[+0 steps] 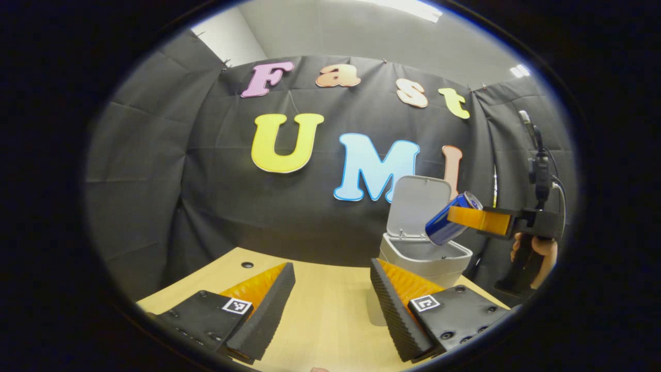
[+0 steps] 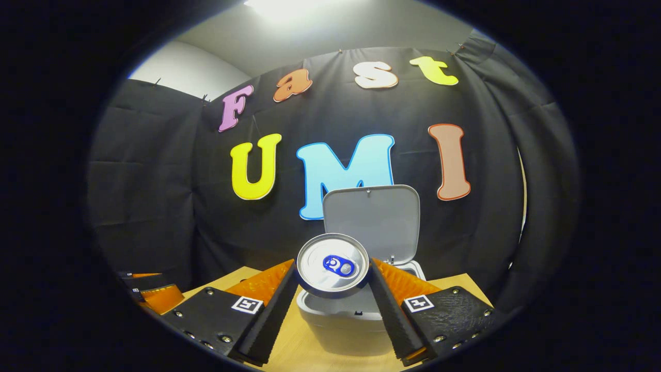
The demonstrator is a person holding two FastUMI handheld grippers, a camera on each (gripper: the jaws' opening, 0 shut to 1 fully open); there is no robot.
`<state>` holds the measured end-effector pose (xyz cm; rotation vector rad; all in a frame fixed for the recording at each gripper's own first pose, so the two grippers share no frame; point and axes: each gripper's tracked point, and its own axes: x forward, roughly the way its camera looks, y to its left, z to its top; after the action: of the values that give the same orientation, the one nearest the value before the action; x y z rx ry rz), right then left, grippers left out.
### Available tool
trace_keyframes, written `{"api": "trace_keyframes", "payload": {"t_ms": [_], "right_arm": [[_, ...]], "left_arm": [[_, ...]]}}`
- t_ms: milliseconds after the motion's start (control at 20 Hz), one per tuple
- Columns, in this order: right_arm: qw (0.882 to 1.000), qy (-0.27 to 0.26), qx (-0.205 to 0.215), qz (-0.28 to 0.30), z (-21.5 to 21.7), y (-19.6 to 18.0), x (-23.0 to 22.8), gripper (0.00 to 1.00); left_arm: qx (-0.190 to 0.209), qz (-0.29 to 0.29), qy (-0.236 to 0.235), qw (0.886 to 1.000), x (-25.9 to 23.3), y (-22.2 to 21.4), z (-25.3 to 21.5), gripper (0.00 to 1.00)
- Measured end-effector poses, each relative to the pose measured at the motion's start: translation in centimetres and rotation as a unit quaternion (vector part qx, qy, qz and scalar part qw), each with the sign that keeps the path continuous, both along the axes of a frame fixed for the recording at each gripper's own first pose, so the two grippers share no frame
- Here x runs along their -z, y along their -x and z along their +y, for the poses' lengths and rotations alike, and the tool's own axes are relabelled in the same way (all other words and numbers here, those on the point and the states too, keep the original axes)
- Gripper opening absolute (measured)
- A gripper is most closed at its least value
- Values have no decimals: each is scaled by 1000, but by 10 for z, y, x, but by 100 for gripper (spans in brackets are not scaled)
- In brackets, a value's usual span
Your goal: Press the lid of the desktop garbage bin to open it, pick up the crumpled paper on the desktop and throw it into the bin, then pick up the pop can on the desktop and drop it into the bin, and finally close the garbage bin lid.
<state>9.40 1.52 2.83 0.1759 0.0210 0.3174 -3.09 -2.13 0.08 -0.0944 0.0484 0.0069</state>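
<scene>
One pop can [image 2: 333,264] in right hand-held gripper [image 2: 333,289], over one open bin [image 2: 341,315].

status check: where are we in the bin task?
Done: the bin stands open, its lid upright. No crumpled paper shows on the desktop, so it is likely binned, though the bin's inside can't be seen. In hand: the right tool is shut on the pop can, held tilted above the bin's mouth. The left tool is open, holding nothing. Left: drop the can, close the lid.
</scene>
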Motion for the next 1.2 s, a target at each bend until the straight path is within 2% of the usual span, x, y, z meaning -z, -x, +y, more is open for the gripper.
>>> {"api": "trace_keyframes", "payload": {"t_ms": [250, 300, 550, 900, 1200], "right_arm": [[1000, 16, 15, 15, -10, -26, 14, 84], [999, 20, 18, 18, -11, -31, 18, 81], [998, 43, 19, 51, -12, -49, 44, 84], [994, 91, 13, 65, -5, -55, 64, 84], [991, 107, 11, 77, -3, -54, 75, 86]], "left_arm": [[-3, -3, -4, 1000, -2, -4, 3, 96], [-2, -3, -3, 1000, -1, -5, 2, 96], [0, 7, 3, 1000, 4, -10, -1, 96], [-4, 13, 4, 1000, 7, -9, 0, 96], [-12, 17, 2, 1000, 9, -7, 4, 96]]}}
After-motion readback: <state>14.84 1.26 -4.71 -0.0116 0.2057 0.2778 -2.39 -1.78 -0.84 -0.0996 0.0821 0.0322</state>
